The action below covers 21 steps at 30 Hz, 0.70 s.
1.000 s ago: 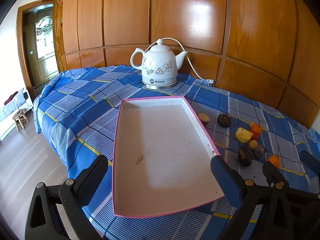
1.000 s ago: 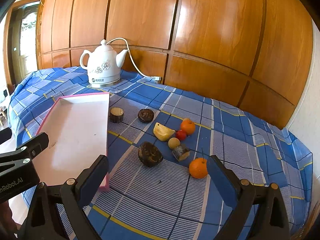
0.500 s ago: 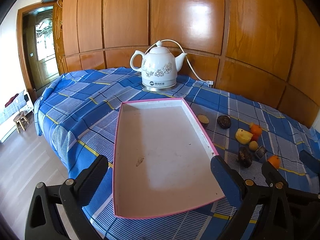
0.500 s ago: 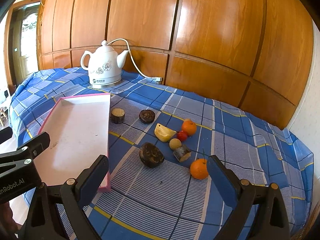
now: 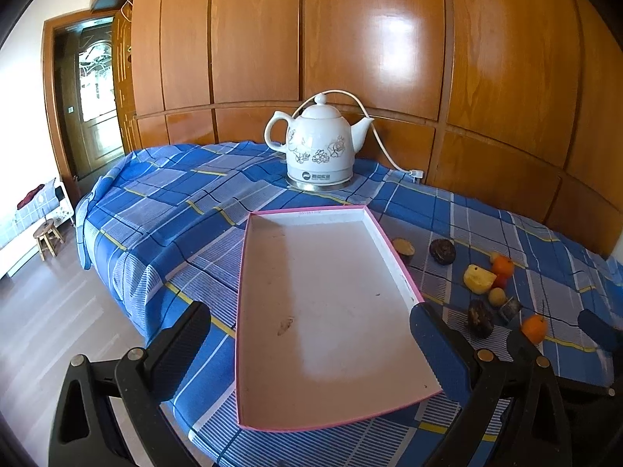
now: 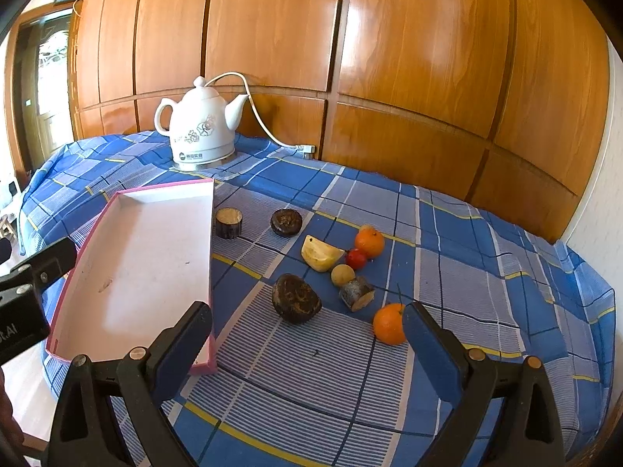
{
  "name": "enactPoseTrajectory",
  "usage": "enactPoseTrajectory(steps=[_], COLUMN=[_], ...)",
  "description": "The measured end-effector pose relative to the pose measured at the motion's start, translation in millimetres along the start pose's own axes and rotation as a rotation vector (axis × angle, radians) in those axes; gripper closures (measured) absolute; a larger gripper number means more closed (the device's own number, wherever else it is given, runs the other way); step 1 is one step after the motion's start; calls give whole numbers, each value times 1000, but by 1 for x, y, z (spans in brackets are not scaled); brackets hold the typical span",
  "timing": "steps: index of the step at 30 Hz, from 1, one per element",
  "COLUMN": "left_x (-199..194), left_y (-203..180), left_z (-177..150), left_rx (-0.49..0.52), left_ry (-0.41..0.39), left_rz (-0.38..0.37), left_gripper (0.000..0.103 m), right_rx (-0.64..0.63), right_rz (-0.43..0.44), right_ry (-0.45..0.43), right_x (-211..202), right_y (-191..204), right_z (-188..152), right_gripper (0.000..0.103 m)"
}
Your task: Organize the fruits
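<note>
A pink-rimmed white tray (image 5: 249, 311) (image 6: 212, 233) lies bare on the blue checked cloth. To its right sit several fruits: a near orange (image 6: 388, 323) (image 5: 534, 328), a far orange (image 6: 369, 242), a yellow wedge (image 6: 320, 257), a small red fruit (image 6: 356, 258), a pale round fruit (image 6: 342, 274), a dark brown fruit (image 6: 296, 299) (image 5: 479, 313), another dark one (image 6: 286, 222) and two cut stubs (image 6: 229, 223) (image 6: 356, 293). My left gripper (image 5: 311, 354) hovers open over the tray's near end. My right gripper (image 6: 307, 344) hangs open just before the dark fruit and near orange, holding nothing.
A white floral kettle (image 5: 320, 148) (image 6: 200, 128) with a white cord stands at the back by the wood-panelled wall (image 6: 389, 58). The table edge drops to the floor on the left, where a small stool (image 5: 47, 235) and a door (image 5: 97, 105) show.
Both grippers have drawn back and up slightly, so the tray and fruits sit a little farther away in view. Nothing on the table has moved.
</note>
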State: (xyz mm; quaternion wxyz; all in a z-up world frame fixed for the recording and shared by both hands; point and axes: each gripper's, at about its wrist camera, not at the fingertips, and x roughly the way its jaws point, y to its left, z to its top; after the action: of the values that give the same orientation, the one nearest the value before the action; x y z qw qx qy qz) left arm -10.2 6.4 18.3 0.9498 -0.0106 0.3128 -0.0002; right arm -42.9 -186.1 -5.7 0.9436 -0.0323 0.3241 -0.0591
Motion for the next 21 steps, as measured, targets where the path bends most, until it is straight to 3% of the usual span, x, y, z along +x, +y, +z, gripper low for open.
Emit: enactPoseTrajectory(steps=[7,21], left_x=[5,1], left_y=[-8,-28], left_z=[-3,-8], left_rx=[55,138], left_ry=[21,19], left_rz=[32,-63], left_gripper=[0,0], right_rx=[11,68], right_rz=[7,-30], right_ry=[2,15], right_x=[0,-1], right_y=[-3,-21], right_z=[0,1], right_gripper=[3,3])
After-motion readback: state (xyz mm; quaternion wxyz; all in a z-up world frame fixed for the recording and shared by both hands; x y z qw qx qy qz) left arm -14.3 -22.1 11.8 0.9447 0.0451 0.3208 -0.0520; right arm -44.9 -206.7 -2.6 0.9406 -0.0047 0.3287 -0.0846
